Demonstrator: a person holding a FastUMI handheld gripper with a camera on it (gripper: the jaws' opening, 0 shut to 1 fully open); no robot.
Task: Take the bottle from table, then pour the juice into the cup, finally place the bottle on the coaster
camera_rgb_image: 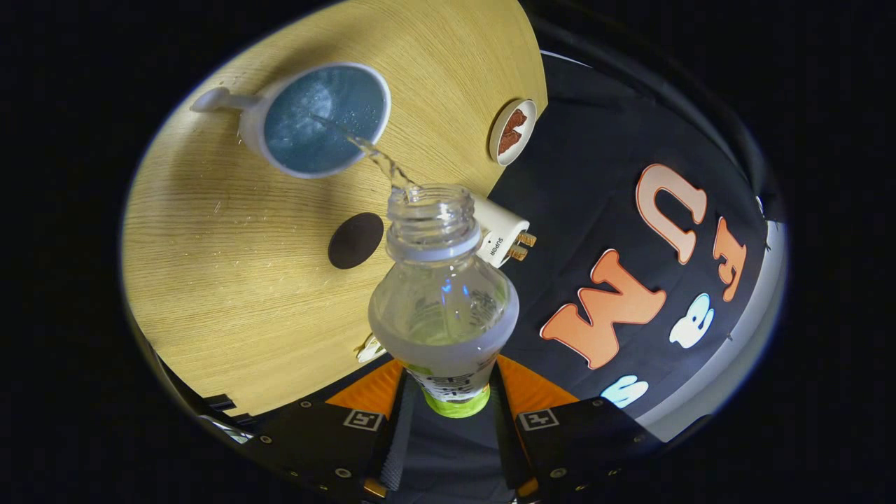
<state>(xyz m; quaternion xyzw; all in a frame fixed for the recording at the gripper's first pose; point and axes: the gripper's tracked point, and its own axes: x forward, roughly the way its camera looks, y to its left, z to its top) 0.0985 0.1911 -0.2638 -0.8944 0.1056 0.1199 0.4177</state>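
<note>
Both fingers (381, 392) clamp the bottle (443, 308), gripper (448, 395) tipped over, juice streaming from its open neck into the cup (325, 119) near the table (210, 280) edge.

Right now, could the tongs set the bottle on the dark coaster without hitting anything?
Probably yes: the tongs grip the bottle, and the coaster lies bare on the table, apart from the cup.

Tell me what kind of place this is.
Probably a staged tabletop booth, not a kitchen: a wooden table against black cloth, where the gripper tips a bottle, pouring into a cup beyond a coaster.
</note>
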